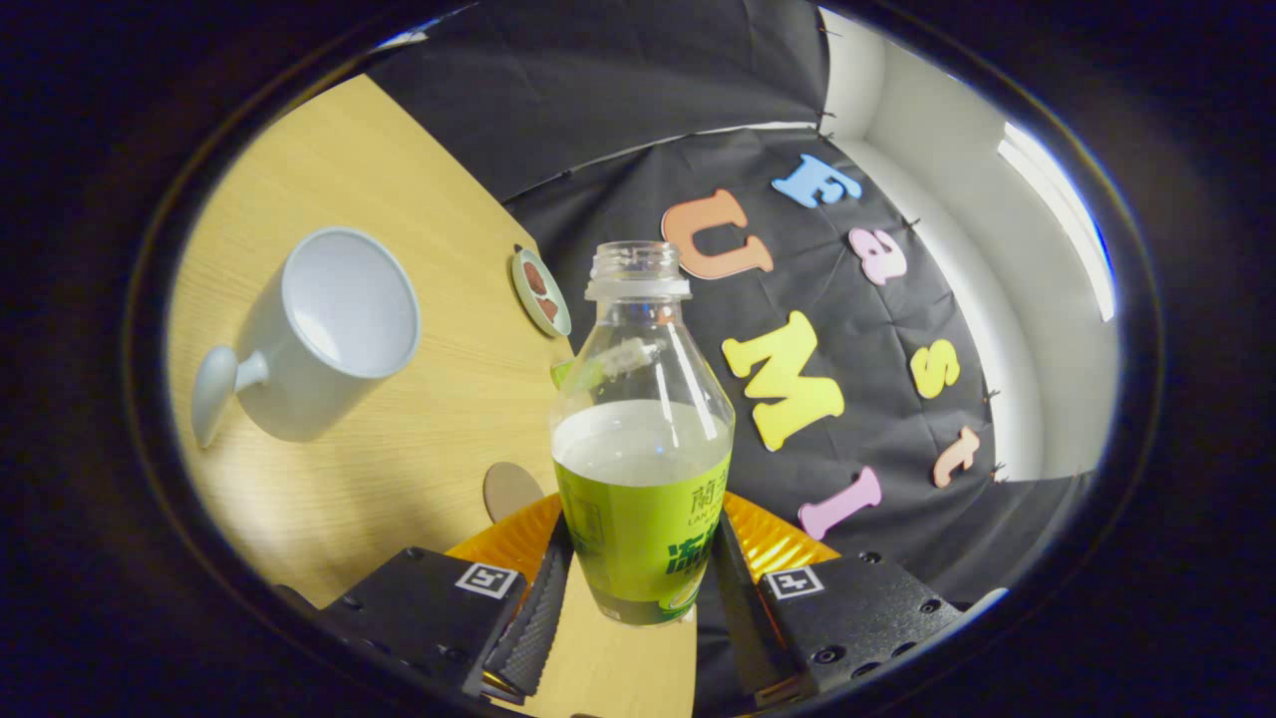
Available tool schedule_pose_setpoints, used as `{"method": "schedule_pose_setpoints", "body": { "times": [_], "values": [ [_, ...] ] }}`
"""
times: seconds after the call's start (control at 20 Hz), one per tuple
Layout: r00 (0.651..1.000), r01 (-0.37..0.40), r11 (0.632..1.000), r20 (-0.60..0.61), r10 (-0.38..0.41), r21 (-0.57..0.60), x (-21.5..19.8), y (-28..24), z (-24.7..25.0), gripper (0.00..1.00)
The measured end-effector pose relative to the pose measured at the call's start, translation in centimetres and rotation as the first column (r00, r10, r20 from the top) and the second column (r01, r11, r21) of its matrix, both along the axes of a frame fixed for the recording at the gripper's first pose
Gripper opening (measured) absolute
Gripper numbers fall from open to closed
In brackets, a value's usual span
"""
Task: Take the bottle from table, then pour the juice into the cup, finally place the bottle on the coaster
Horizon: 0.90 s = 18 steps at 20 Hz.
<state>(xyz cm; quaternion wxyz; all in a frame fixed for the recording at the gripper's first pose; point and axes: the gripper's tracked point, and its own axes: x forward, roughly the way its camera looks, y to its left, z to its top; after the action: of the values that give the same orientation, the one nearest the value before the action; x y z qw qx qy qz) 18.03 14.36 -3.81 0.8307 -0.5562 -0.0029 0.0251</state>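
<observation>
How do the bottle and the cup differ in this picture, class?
The bottle is clear plastic with a green label; the cup is plain white. The bottle holds liquid; the cup looks empty. The gripper clamps the bottle between its fingers; the cup stands free on the table. Both are open-topped.

A pale wooden table [399, 469] bears a small round brown disc [510, 491] and an orange foil-like sheet [783, 538].
</observation>
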Motion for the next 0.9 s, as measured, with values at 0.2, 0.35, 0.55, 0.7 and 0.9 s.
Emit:
{"method": "schedule_pose_setpoints", "body": {
  "times": [0.2, 0.35, 0.55, 0.7, 0.9],
  "values": [
    [0.999, -0.023, 0.995, 0.034, 0.026, -0.1, 0.8, 0.7, -0.2, 0.75],
    [0.998, -0.019, 0.988, 0.057, 0.029, -0.156, 0.8, 0.6, -0.2, 0.75],
    [0.994, -0.027, 0.968, 0.093, 0.052, -0.251, 0.4, 0.9, -0.1, 0.75],
    [0.992, -0.036, 0.957, 0.108, 0.07, -0.289, 0.2, 1.4, 0.1, 0.75],
    [0.989, -0.04, 0.944, 0.122, 0.085, -0.328, 0.2, 1.6, 0.7, 0.75]
  ]
}}
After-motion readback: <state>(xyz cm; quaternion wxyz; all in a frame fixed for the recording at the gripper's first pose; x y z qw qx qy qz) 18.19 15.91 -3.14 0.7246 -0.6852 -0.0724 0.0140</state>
